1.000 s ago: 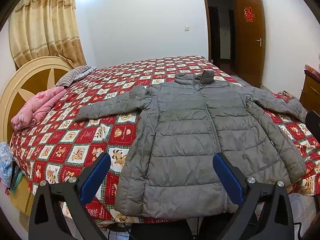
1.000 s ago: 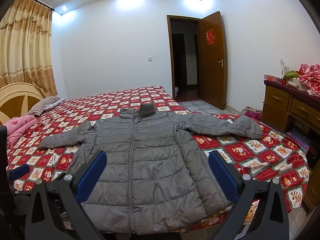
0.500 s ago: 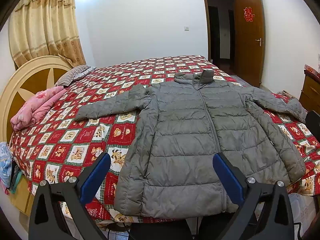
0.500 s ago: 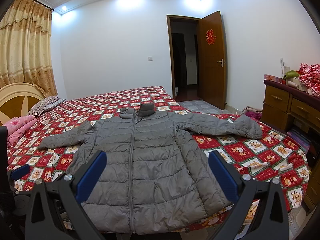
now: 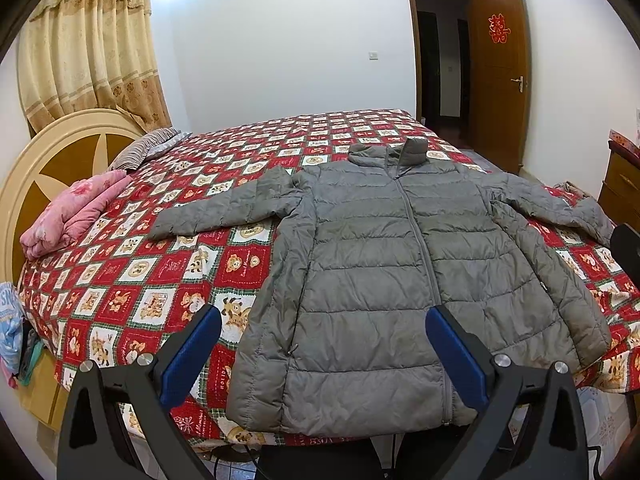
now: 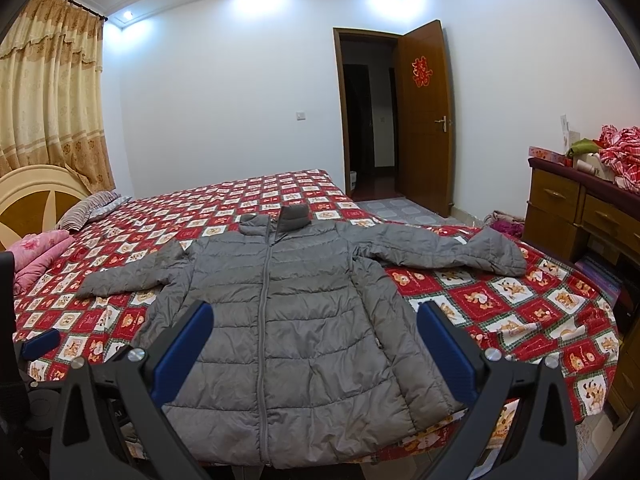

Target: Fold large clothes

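Observation:
A grey quilted jacket [image 5: 380, 280] lies flat and zipped on the bed, front up, collar at the far end, both sleeves spread out; it also shows in the right wrist view [image 6: 288, 320]. Its hem lies along the near edge of the bed. My left gripper [image 5: 323, 354] is open and empty, held in front of the hem. My right gripper [image 6: 314, 350] is open and empty, also in front of the hem. Neither touches the jacket.
The bed [image 5: 160, 272] has a red patchwork cover. A folded pink blanket [image 5: 76, 212] and a striped pillow [image 5: 144, 152] lie by the headboard [image 5: 52, 160]. A wooden dresser [image 6: 580, 216] stands on the right. An open door [image 6: 424, 120] is at the back.

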{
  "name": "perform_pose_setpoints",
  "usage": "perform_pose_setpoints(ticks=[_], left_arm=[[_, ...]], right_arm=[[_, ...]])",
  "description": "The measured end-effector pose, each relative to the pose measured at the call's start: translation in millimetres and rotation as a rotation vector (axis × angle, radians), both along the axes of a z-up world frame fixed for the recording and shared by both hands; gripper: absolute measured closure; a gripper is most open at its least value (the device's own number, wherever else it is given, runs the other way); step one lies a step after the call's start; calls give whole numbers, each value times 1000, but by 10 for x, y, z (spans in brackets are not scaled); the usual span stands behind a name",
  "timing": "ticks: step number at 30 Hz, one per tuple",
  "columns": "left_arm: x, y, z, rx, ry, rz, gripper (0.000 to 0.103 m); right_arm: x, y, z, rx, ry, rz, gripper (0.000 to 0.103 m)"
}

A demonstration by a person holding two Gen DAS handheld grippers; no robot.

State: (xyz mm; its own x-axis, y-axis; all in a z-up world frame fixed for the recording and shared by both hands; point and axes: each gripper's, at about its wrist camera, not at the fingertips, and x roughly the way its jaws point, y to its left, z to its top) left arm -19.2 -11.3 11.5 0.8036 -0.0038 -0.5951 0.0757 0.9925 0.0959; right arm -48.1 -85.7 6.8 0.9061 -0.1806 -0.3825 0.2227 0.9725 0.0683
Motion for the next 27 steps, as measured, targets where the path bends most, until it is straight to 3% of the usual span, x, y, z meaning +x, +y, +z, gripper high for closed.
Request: perform_pose_setpoints(ticks=[15,27], left_arm=[[130,9,-118,8,27,1,1],[556,0,-211,3,77,6,1]], right_arm=[[117,-62,-109,16,29,-20,0],[368,-308,-174,58,71,-71,0]])
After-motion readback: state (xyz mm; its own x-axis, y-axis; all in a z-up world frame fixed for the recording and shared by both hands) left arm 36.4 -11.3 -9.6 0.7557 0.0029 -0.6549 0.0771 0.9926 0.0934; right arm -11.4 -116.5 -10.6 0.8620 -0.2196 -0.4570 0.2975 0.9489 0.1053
